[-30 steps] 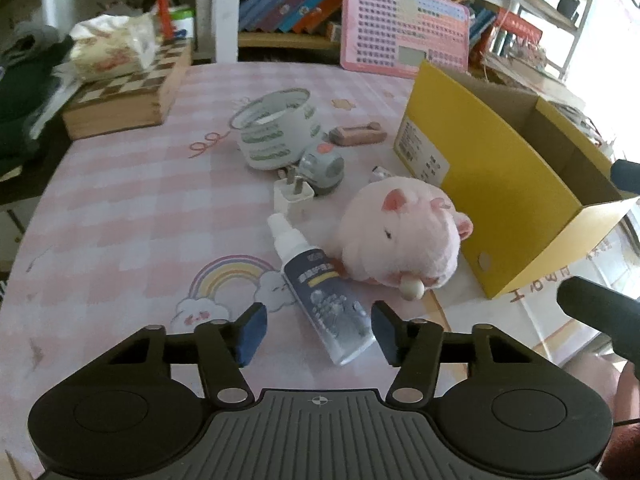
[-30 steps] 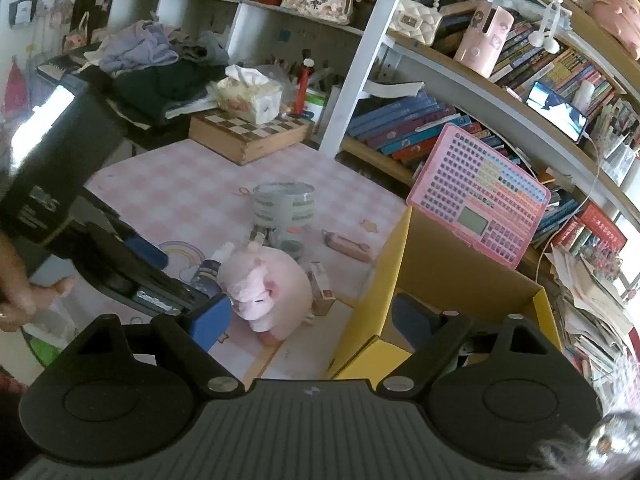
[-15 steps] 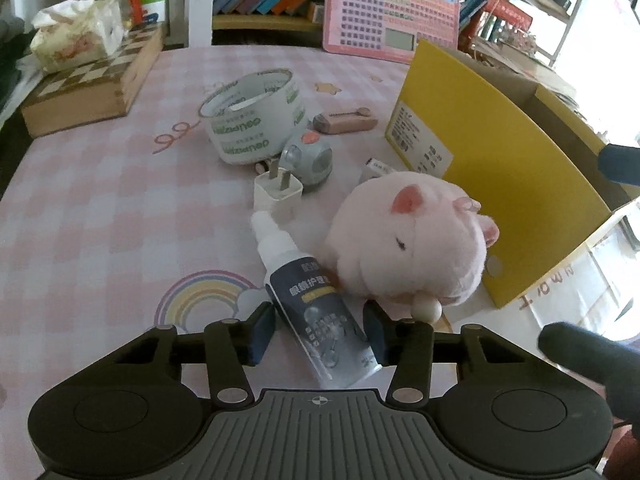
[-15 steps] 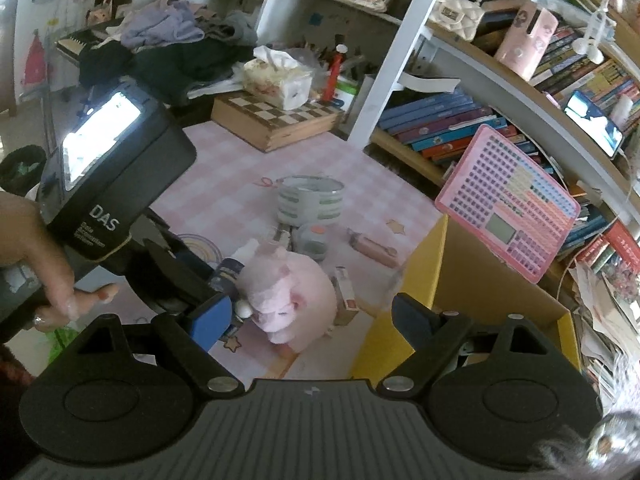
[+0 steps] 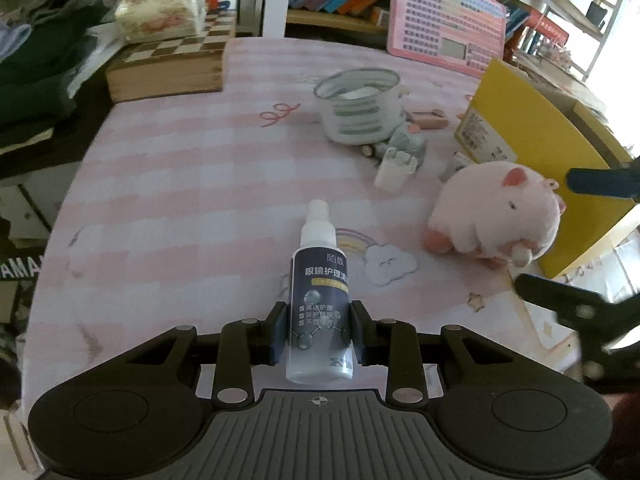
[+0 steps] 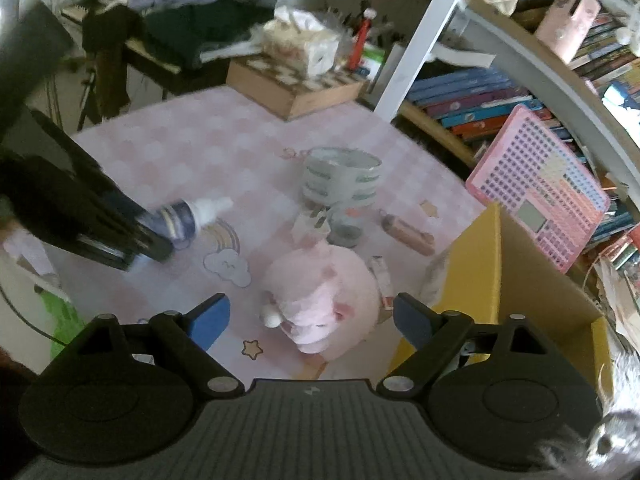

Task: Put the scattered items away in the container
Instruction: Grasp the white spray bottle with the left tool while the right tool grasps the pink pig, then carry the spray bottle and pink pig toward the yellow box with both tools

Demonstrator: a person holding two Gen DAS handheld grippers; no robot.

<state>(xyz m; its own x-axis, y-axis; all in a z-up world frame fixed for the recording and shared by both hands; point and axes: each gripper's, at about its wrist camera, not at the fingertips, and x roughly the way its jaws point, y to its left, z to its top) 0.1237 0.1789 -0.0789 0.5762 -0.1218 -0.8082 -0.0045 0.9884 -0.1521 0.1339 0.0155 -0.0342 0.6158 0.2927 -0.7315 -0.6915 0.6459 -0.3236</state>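
Two blue-padded grippers were at work over the pink checked tablecloth (image 5: 180,184). The left gripper (image 5: 319,334) had just been closing, and its jaws were clamped on the lower body of the dark-labelled white spray bottle (image 5: 320,292), whose capped nozzle pointed straight ahead of the tool. Off to that gripper's forward right lay the round pink plush pig (image 5: 494,216), and beyond it stood the open yellow cardboard box (image 5: 532,120). Further ahead sat the green-striped white roll of tape (image 5: 360,108), with a small white plug adapter (image 5: 394,170) just this side of it.

The right gripper (image 6: 311,318) had its jaws spread wide with nothing pinched, and the plush pig (image 6: 320,300) sat on the cloth directly ahead between the two pads, untouched. The yellow box (image 6: 480,264) rose just to that tool's right. To its forward left the spray bottle (image 6: 188,216) showed in the other gripper's grip.
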